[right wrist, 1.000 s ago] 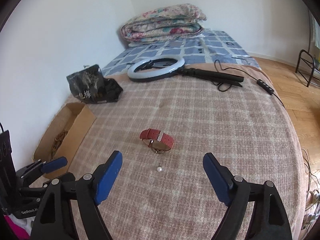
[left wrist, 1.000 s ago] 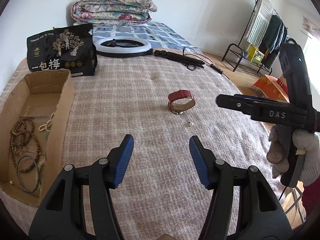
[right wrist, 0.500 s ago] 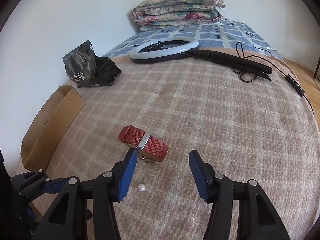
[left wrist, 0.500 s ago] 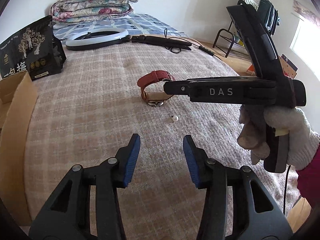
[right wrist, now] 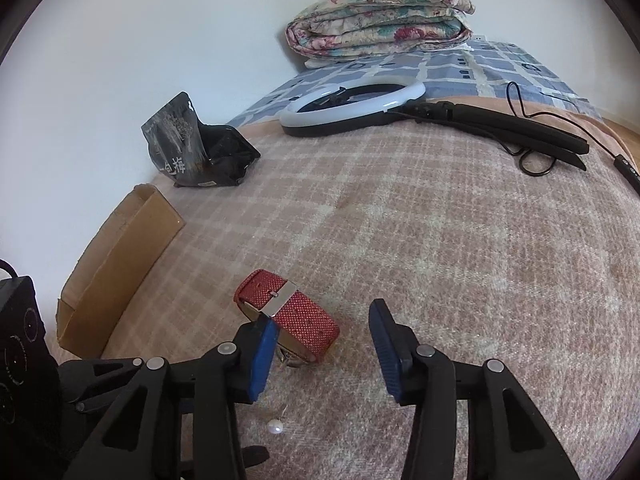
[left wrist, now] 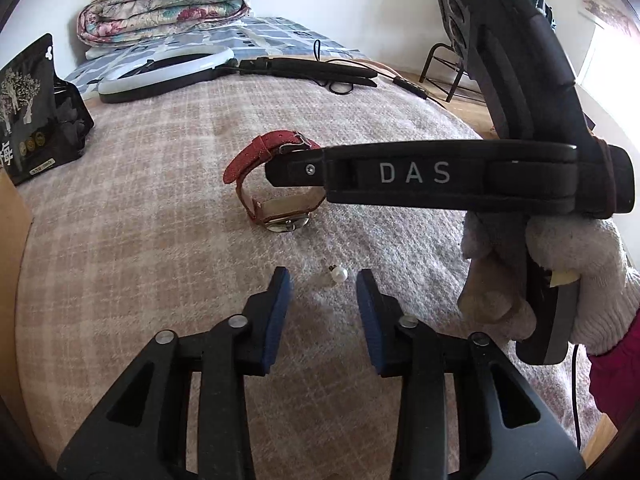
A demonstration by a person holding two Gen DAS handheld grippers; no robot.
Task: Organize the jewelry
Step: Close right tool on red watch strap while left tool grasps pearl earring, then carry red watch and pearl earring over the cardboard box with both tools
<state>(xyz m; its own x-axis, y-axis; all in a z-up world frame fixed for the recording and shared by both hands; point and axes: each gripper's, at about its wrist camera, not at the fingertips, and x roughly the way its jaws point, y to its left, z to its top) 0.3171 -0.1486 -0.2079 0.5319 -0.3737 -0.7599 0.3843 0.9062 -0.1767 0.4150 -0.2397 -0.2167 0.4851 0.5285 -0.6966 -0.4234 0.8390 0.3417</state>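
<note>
Here we work w/ both claws spread on the bed (right wrist: 460, 240): left claw (left wrist: 322, 280) brackets the pearl earring (left wrist: 339, 274), apparently to pinch it; right claw (right wrist: 322, 344) straddles the red watch (right wrist: 292, 318), likely bound for the cardboard box (right wrist: 120, 264).

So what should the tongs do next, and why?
Probably nudge the left tongs forward a touch and close. They are open, and the pearl earring lies on the blanket just past their tips. The right tongs, also open, sit by the red watch.
</note>
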